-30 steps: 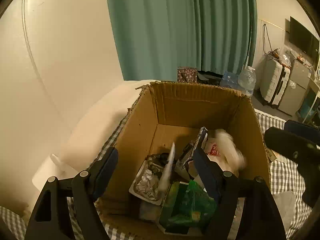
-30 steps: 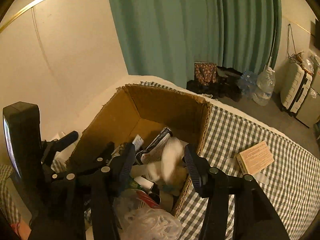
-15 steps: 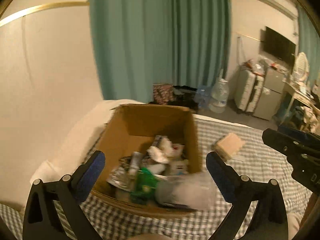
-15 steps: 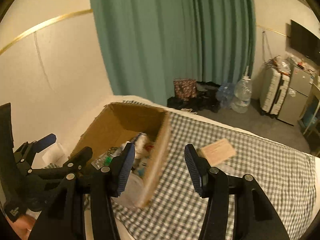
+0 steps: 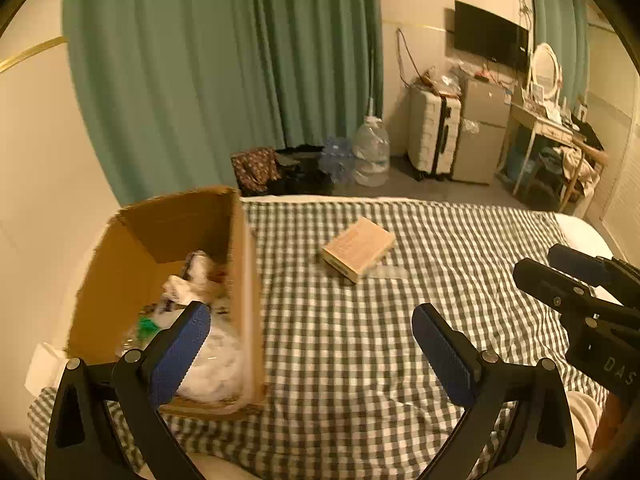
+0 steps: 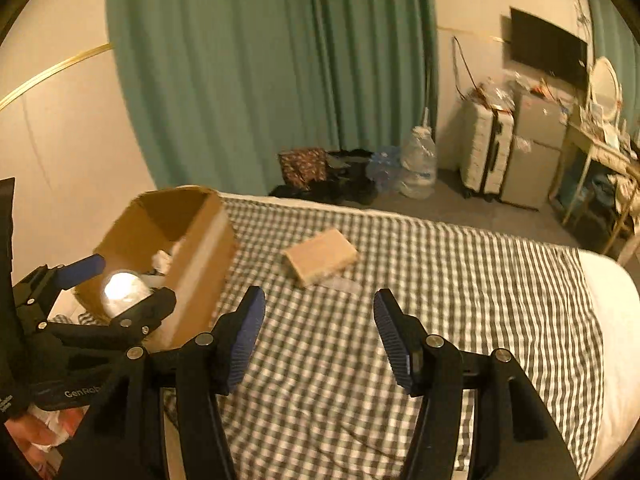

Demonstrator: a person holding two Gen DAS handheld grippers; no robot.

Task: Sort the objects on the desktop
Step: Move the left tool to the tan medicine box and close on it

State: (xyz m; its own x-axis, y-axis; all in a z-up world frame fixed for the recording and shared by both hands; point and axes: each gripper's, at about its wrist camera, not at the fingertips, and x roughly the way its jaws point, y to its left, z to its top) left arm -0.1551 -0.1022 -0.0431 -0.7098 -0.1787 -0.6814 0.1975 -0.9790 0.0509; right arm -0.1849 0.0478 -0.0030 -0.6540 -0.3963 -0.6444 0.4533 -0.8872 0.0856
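Both your hand-held grippers are empty: left hand-held gripper (image 5: 310, 344) gaping, right hand-held gripper (image 6: 319, 334) opening. Next, go for the small box (image 5: 359, 249) on the bed (image 5: 460, 240), right of the cardboard box (image 5: 120, 264).

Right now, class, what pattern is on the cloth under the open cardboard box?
A dark green-and-white check on the cloth, clearest in the left wrist view.
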